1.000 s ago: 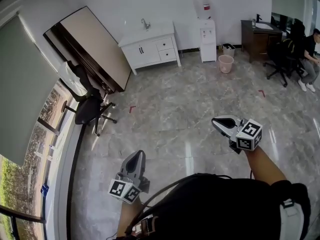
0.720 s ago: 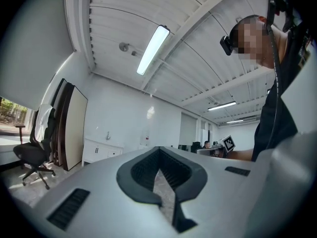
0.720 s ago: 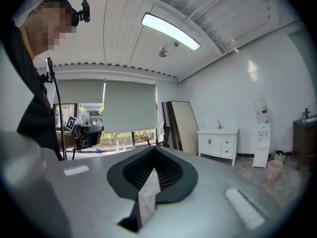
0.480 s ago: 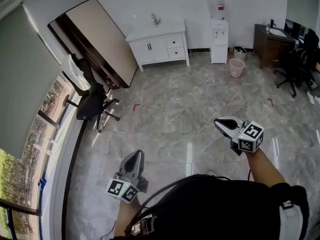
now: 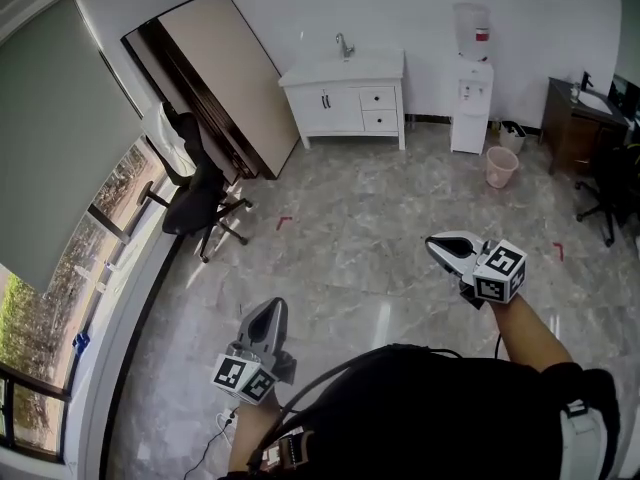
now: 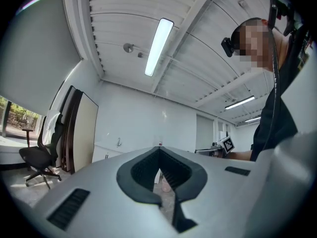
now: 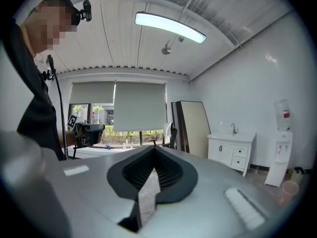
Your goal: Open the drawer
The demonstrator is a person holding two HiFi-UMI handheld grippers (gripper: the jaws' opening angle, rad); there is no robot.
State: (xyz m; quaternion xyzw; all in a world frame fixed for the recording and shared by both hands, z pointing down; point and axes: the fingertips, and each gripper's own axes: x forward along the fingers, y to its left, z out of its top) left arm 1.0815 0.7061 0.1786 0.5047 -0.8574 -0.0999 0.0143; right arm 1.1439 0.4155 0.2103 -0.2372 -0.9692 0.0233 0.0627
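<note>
Right tool [image 7: 153, 155], jaws closed together with nothing between them, pointing level into a room. Right of centre, a white cabinet [image 7: 225, 152] with a tap [image 7: 234, 128] stands against the wall; its two drawers [image 7: 239, 157] are shut. Further right stand a water dispenser [image 7: 281, 148] and a pink bin [image 7: 286, 188]. A tall board [image 7: 195, 128] leans left of the cabinet. At left, the person [image 7: 34, 98] and the left tool [image 7: 91, 130].
</note>
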